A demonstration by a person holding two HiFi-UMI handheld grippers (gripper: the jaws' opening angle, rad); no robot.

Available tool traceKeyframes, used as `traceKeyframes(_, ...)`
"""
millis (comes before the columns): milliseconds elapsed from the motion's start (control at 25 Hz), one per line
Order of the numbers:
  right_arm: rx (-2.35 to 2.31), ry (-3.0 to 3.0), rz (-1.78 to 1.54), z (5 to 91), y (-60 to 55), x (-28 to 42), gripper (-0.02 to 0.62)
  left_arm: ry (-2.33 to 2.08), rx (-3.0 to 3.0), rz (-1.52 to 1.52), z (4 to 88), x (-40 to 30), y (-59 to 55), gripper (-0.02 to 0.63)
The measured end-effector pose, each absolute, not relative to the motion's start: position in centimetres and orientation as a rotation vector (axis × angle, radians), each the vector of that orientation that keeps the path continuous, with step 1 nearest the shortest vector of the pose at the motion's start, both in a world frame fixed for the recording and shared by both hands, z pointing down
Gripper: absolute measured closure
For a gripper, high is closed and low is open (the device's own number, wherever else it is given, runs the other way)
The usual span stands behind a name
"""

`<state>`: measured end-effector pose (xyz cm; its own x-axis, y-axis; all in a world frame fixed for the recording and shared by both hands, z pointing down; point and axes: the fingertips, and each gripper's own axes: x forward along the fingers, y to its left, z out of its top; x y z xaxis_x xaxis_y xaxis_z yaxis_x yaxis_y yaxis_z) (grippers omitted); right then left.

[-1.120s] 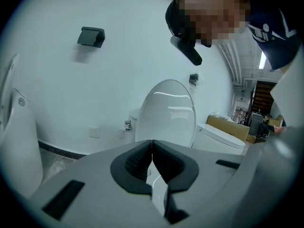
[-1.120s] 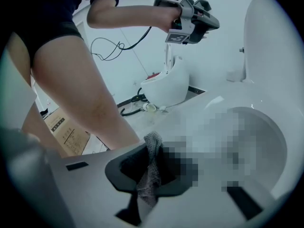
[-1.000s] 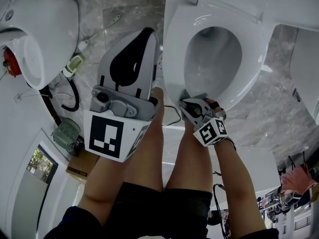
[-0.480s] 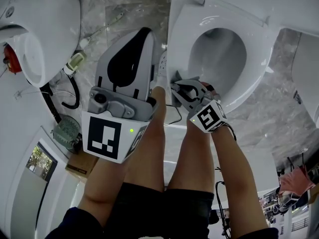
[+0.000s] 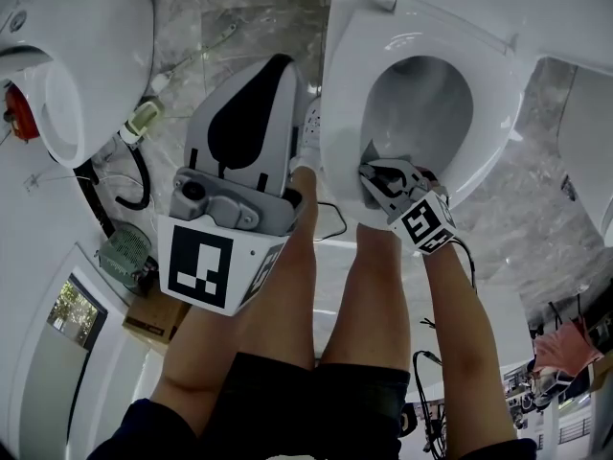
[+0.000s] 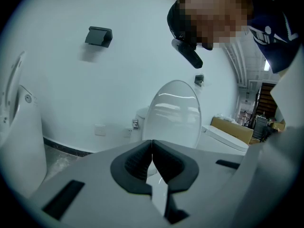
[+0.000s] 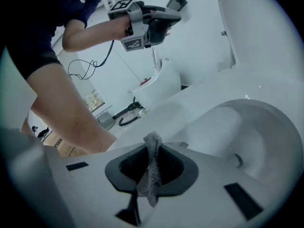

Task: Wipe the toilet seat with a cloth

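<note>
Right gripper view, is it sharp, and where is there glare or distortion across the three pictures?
Right gripper view: fisheye with dark corners; the cloth is sharp, the near foreground soft. Left gripper view: the same bend, with bright reflections on the raised toilet lid. Head view: glare spots on the toilet seat, straight edges bowed toward the frame's rim.

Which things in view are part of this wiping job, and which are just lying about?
Job: toilet seat; cloth, pinched in the right gripper at the seat's near rim; left gripper, shut and empty, held aside.
Lying about: white fixture at left; black hose; green unit; cardboard box.
</note>
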<state>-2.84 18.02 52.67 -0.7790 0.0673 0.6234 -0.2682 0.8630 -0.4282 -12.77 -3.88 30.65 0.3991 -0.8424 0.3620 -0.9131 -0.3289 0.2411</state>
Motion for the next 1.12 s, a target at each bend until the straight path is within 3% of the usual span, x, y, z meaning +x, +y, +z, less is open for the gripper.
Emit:
traceKeyframes(440,0.357,-2.558,0.719,50.2,10.8,-7.2,0.534,-1.499,2.272,0.255,30.6,-12.3,-3.7,0.586)
traceKeyframes(840,-0.34,-2.501,0.347,49.0,24.3,-8.5,0.534,-1.509,2.273,0.244,30.2,-12.8,-4.2,0.586)
traceKeyframes(1120,-0.125,-2.617,0.185,49.3,13.7,-12.7,0.534,-1.541,2.261,0.254,30.1,-13.9,-4.5,0.586)
